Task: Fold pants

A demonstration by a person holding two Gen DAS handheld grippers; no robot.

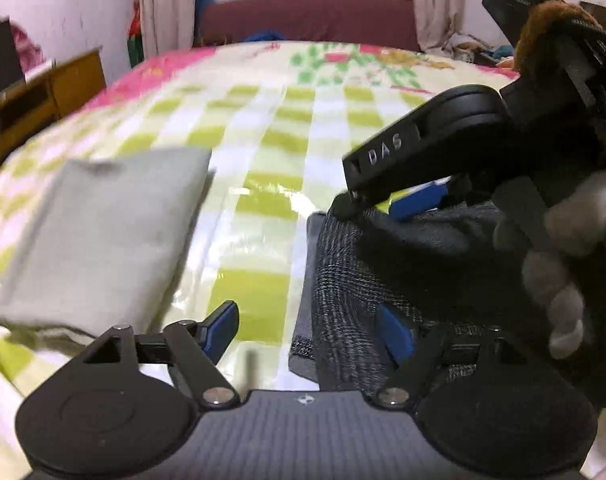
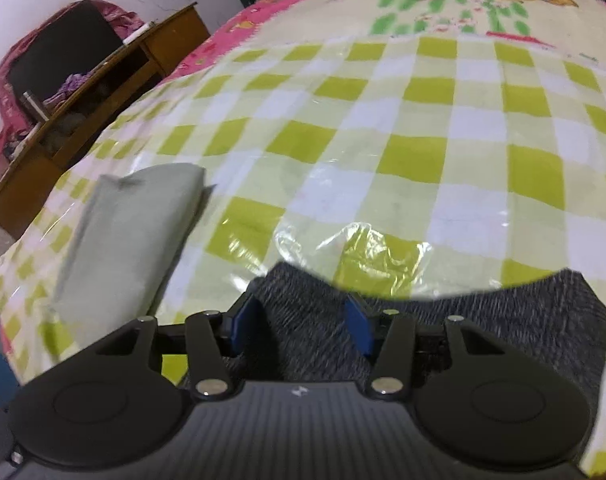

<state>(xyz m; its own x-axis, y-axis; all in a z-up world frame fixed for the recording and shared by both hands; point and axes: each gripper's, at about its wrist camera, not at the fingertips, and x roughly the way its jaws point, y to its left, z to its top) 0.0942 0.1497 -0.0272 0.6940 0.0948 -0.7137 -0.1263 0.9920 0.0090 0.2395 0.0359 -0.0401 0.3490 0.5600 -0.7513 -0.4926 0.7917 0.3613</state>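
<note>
The dark grey pants (image 1: 343, 280) lie bunched on the bed at the right of the left wrist view. My left gripper (image 1: 309, 330) is open wide at their left edge. Its right pad (image 1: 395, 332) rests over the fabric and its left pad (image 1: 223, 328) stands over the bare bedcover. My right gripper (image 1: 383, 208) comes in from the upper right, held by a gloved hand (image 1: 563, 260), at the pants' far edge. In the right wrist view the pants (image 2: 503, 320) fill the gap between the blue pads of the right gripper (image 2: 301, 326), which is shut on them.
A folded pale grey-green garment (image 1: 103, 240) (image 2: 131, 232) lies to the left on the bed. The green-checked bedcover (image 1: 263, 140) (image 2: 423, 140) is under shiny clear plastic. A wooden desk (image 1: 43, 96) (image 2: 103, 92) stands beyond the bed's left edge.
</note>
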